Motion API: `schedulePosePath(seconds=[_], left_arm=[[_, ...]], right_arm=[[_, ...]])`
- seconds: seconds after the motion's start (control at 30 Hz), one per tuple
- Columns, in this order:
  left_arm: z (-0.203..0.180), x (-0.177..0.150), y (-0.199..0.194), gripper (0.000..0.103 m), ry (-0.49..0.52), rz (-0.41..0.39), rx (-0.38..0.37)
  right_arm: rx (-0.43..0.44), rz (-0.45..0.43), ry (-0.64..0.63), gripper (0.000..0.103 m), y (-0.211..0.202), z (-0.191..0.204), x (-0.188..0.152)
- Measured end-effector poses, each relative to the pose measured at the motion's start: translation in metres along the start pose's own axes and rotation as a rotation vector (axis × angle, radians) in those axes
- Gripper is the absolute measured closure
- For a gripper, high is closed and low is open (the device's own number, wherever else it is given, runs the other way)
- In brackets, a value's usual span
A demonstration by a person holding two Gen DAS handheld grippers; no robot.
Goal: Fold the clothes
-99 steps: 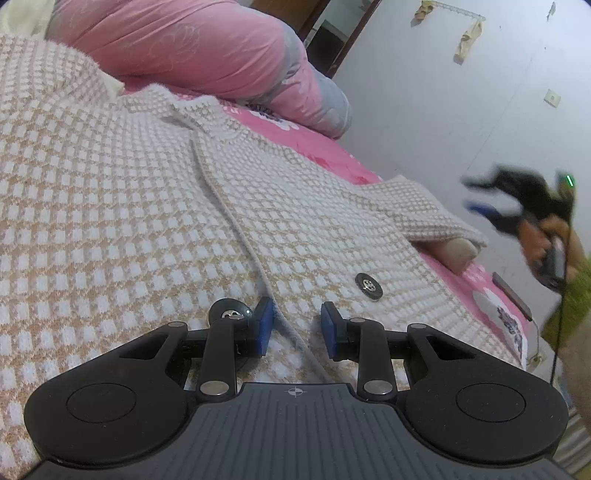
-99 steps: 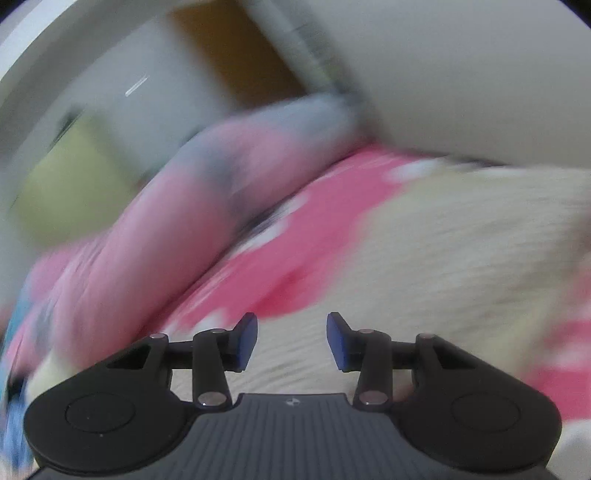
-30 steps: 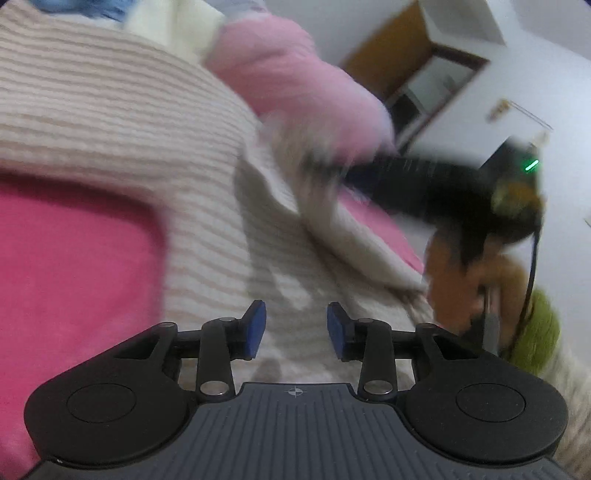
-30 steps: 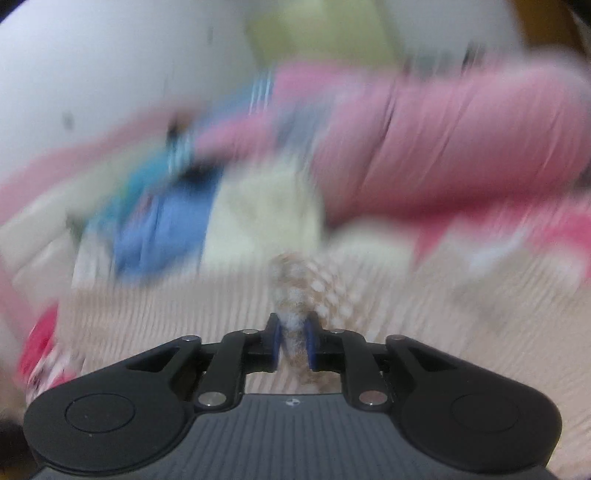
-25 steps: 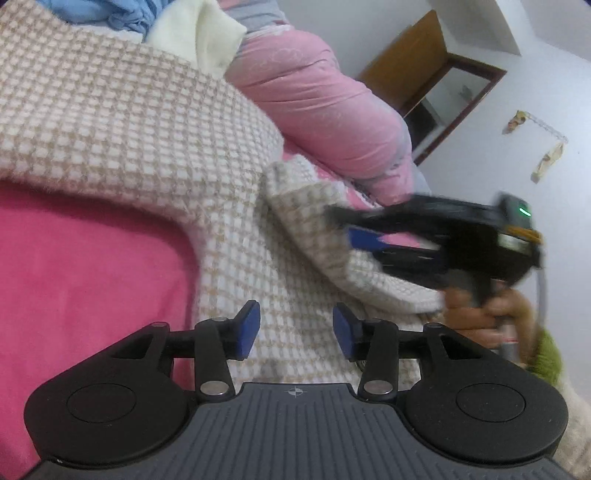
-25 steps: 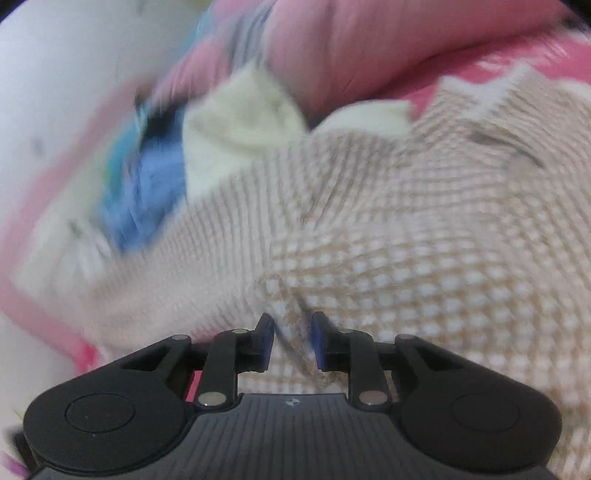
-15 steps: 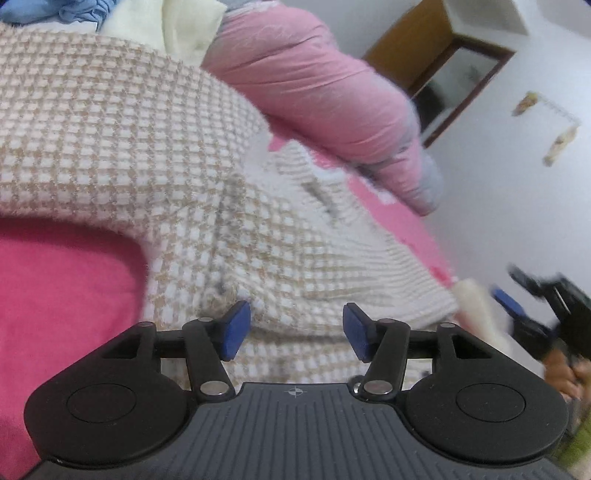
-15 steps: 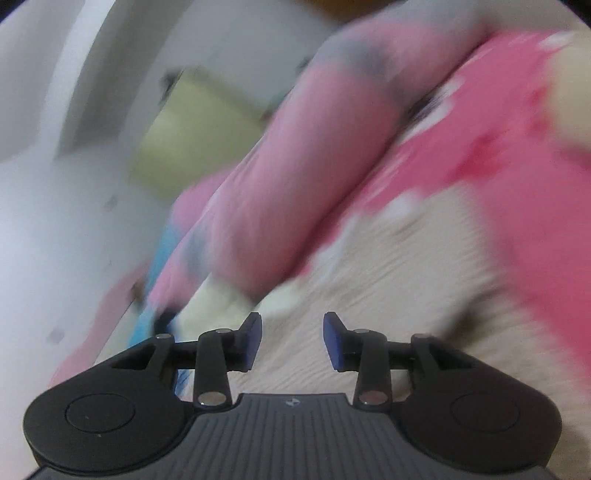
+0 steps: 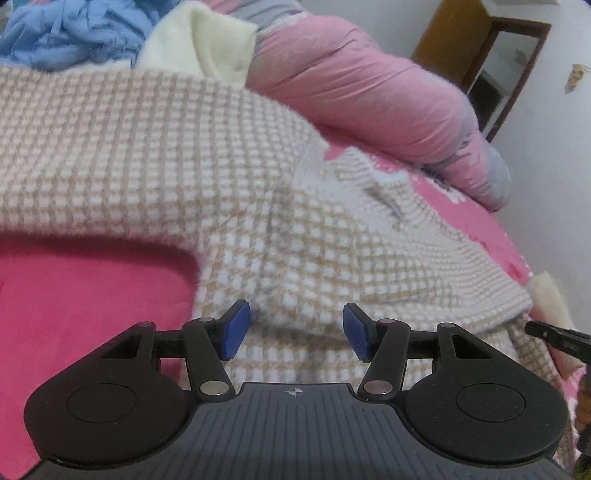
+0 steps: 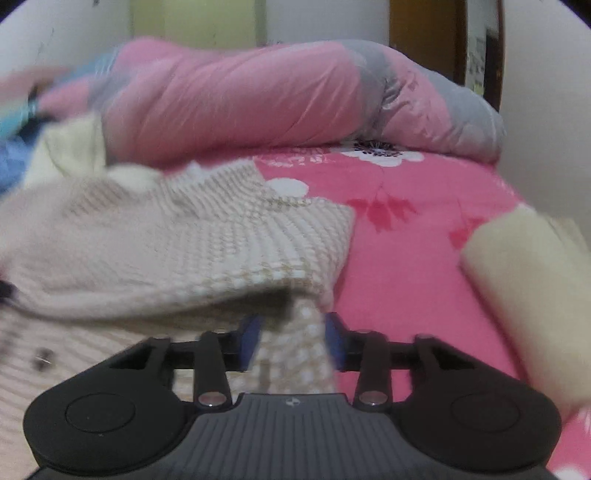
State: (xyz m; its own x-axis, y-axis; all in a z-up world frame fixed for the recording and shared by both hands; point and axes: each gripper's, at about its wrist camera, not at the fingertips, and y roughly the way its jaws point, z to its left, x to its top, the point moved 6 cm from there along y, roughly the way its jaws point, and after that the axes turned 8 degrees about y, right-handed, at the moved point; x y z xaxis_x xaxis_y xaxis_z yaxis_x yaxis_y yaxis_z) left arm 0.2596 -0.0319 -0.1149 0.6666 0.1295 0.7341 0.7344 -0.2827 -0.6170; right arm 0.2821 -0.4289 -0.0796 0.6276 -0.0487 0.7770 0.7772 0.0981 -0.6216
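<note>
A beige-and-white checked knit cardigan (image 9: 184, 155) lies spread on the pink bed sheet (image 9: 85, 288). One sleeve is folded across its body, with the fold edge showing in the right wrist view (image 10: 207, 258). My left gripper (image 9: 295, 334) is open and empty, low over the cardigan's body near its left side edge. My right gripper (image 10: 293, 341) is open, its blue pads either side of the cardigan's right lower edge (image 10: 299, 354). The tip of the right gripper shows at the right edge of the left wrist view (image 9: 557, 338).
A rolled pink quilt (image 10: 258, 96) lies along the far side of the bed. Blue clothes (image 9: 70, 29) and a cream garment (image 9: 199, 40) are piled beyond the cardigan. A cream folded item (image 10: 524, 280) lies on the sheet at the right. A door (image 9: 465, 48) stands behind.
My right gripper carried the sleeve across the cardigan, let it go, and moved back to the right lower edge. My left gripper opened wider and shifted slightly over the cardigan.
</note>
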Motion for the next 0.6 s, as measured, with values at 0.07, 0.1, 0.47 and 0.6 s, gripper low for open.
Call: schedulePosePath(seconds=[0.07, 0.1, 0.47, 0.6], left_arm=[[0.003, -0.002, 0.004, 0.047, -0.007, 0.011, -0.002], [0.003, -0.003, 0.004, 0.047, -0.004, 0.013, -0.010], [0.012, 0.007, 0.007, 0.047, -0.059, 0.039, -0.121], [0.000, 0.009, 0.015, 0.047, -0.013, 0.076, -0.119]], right_arm=[[-0.031, 0.013, 0.188, 0.094, 0.018, -0.038, -0.008], [-0.008, 0.028, 0.326, 0.097, 0.027, -0.060, -0.015], [0.270, -0.151, 0.614, 0.093, -0.009, -0.102, -0.030], [0.288, -0.074, 0.532, 0.077, -0.002, -0.078, -0.028]])
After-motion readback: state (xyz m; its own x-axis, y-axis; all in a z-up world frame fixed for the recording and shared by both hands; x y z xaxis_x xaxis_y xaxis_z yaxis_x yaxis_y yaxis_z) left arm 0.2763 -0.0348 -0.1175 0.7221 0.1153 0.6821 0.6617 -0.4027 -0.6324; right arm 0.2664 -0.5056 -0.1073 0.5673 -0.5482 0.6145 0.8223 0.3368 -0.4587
